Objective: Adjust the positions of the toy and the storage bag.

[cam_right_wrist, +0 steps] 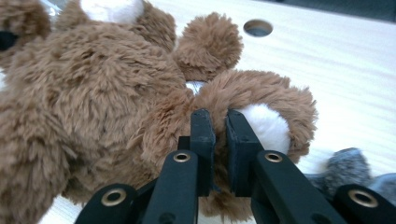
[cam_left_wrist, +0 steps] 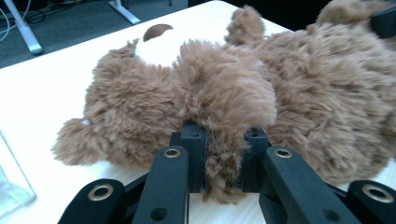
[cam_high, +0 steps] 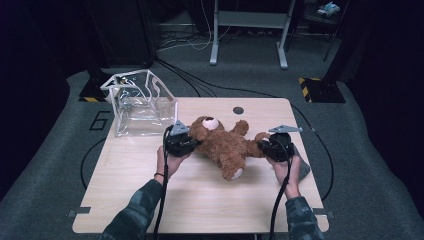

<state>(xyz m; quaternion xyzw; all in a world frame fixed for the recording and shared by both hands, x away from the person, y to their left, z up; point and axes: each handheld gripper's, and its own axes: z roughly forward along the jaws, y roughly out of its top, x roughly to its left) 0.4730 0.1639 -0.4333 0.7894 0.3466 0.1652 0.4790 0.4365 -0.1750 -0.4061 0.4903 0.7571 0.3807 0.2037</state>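
- Tongs first: your left tongs [cam_high: 192, 143] are pinched on a tuft of the teddy bear's [cam_high: 225, 142] limb near its head, and your right tongs [cam_high: 263, 148] are clamped on a paw with a white pad [cam_right_wrist: 264, 125] at the other end
- Bear's place: it lies stretched across the middle of the bench [cam_high: 200, 200], between your two hands, with the clear plastic bag [cam_high: 140, 107] standing open near the far left corner
- Both holds look to be on fur and soft stuffing, so a quick lift could let the plush slide out of one pair and leave the bear swinging from the other
- Pulling your hands apart would strain the seams at the limbs
- A grey cloth-like thing [cam_right_wrist: 350, 170] lies just beside the right paw; you could snag it, and what it is stays hard to make out
- How deep each jaw bites is hidden by fur
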